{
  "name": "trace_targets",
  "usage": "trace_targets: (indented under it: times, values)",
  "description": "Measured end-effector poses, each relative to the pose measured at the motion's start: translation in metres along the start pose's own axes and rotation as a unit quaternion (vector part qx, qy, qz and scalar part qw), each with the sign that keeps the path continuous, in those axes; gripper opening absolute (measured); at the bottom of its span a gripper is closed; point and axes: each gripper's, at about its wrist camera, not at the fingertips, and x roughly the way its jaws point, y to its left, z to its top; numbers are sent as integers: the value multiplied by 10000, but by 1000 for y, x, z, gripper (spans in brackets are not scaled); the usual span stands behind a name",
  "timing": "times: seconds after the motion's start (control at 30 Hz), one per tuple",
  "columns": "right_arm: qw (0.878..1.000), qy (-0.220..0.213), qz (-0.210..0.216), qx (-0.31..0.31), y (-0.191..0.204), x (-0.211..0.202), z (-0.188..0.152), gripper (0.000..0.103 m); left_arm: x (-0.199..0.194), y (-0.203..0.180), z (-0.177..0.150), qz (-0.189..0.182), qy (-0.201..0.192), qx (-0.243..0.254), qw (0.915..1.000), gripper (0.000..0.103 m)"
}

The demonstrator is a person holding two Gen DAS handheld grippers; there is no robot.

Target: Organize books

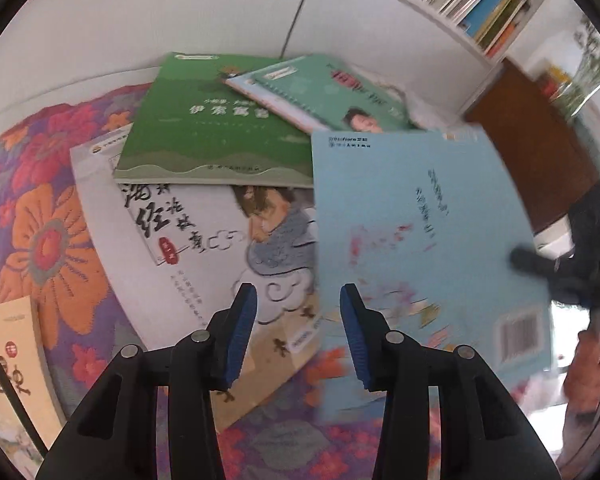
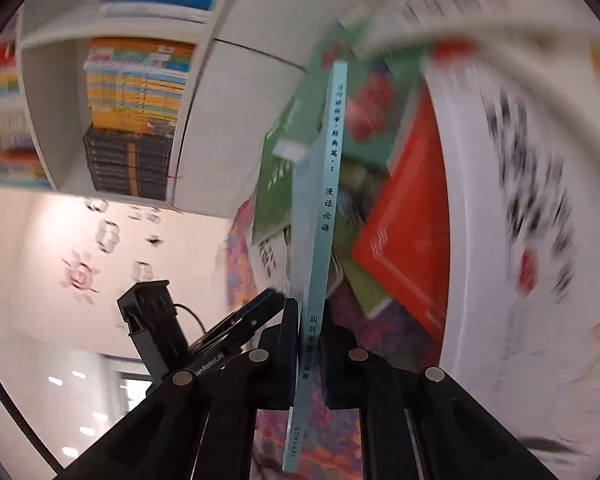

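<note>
While the thin pale-blue book is standing edge-on in the right wrist view, its narrow spine with dark printed characters is running straight up between the black fingers of the right gripper, which are clamped flat against its two covers near the lower end. From the left wrist view that same book is showing its broad, smooth matte cover instead, with a barcode at one corner, tilted and blurred above the heap, its right edge meeting the dark gripper body and a hand at the frame's edge.

Beneath it, flat glossy paperbacks are lying overlapped: a green book on a large white book with bold brush lettering, and a teal spiral-bound book further back. They are resting on a quilted floral cloth, stitched in orange, red and purple.

The left gripper is hovering over the white book with its ribbed blue pads parted and nothing between them.

Only the right wrist view is revealing a red book and the white shelf with stacked spines.
</note>
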Motion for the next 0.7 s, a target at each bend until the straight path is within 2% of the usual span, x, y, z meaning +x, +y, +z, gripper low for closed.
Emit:
trace_targets:
  times: [0.07,0.13,0.17,0.23,0.3,0.33,0.37,0.43,0.5,0.53,0.63,0.7]
  values:
    - [9964,-99,-641,-541,40,-27,14,8,-9,-2,1,-273,-93,20,9996,39]
    - [9862,-241,-1211,-1106,86,-49,21,7,-20,-2,3,-275,-223,31,9994,39]
    - [9772,-321,-1523,-1443,107,-58,23,8,-26,-1,4,-244,-301,28,9992,39]
    - [9496,-329,-2202,-2205,144,-55,12,8,-37,7,4,-233,-414,-78,9988,39]
    - [9300,-107,-2588,-2608,153,-35,-10,8,-44,17,4,-211,-437,-198,9986,39]
    - [9202,135,-2779,-2752,153,-18,-26,9,-46,23,4,-152,-427,-244,9987,39]
    - [9175,297,-2727,-2881,149,-6,-44,15,-47,28,5,-76,-429,-305,9986,39]
    - [9163,581,-2485,-3087,149,10,-77,16,-52,38,5,33,-474,-467,9978,39]
    - [9224,1190,-2066,-3037,147,39,-101,19,-57,45,4,176,-499,-550,9971,39]
    - [9227,1419,-1989,-2984,143,50,-109,19,-61,48,2,325,-517,-542,9967,39]
    - [9217,2023,-1922,-2695,126,81,-127,19,-75,61,1,641,-657,-620,9938,39]
    - [9228,2050,-2019,-2562,113,87,-127,19,-80,68,0,592,-725,-719,9930,40]
